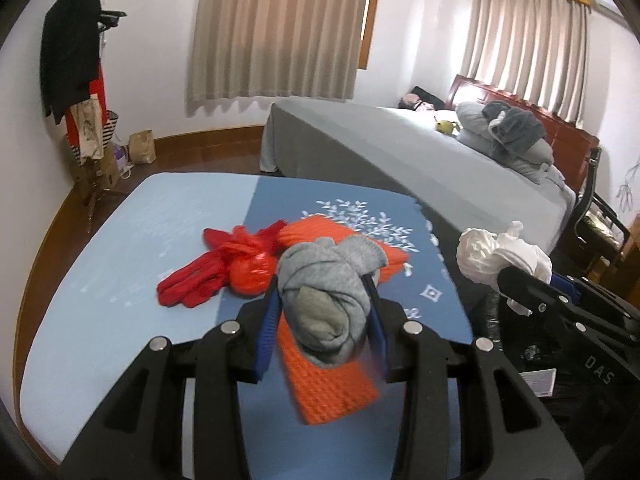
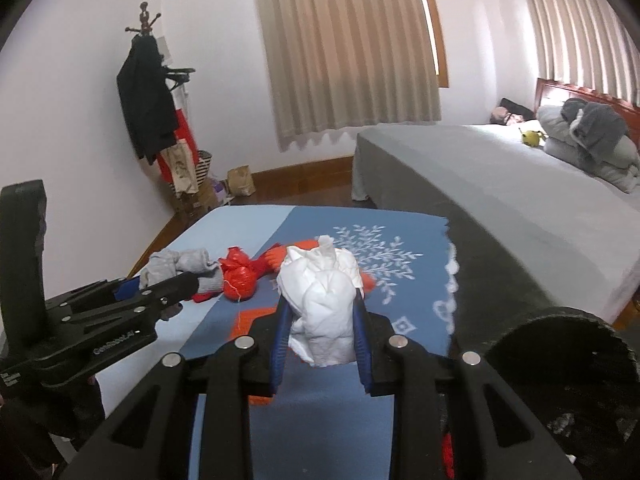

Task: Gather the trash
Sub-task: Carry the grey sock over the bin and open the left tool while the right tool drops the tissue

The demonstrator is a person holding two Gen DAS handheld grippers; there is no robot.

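Observation:
My left gripper point(image 1: 324, 292) is shut on a balled grey sock point(image 1: 324, 292), lifted above the blue mat point(image 1: 120, 248). In the right wrist view that same gripper point(image 2: 168, 280) comes in from the left with the grey sock point(image 2: 180, 264). My right gripper point(image 2: 320, 304) is shut on a crumpled white tissue wad point(image 2: 320, 292); the left wrist view shows the wad point(image 1: 496, 256) at the right. On the mat lie a red glove point(image 1: 192, 284), a knotted red plastic bag point(image 1: 252, 272) and an orange knit cloth point(image 1: 332, 384).
A black bin point(image 2: 560, 376) stands at the lower right beside the mat. A grey bed point(image 1: 420, 152) with pillows lies behind. A coat rack point(image 1: 76, 60) with clothes and a paper bag point(image 1: 142, 146) stand by the left wall.

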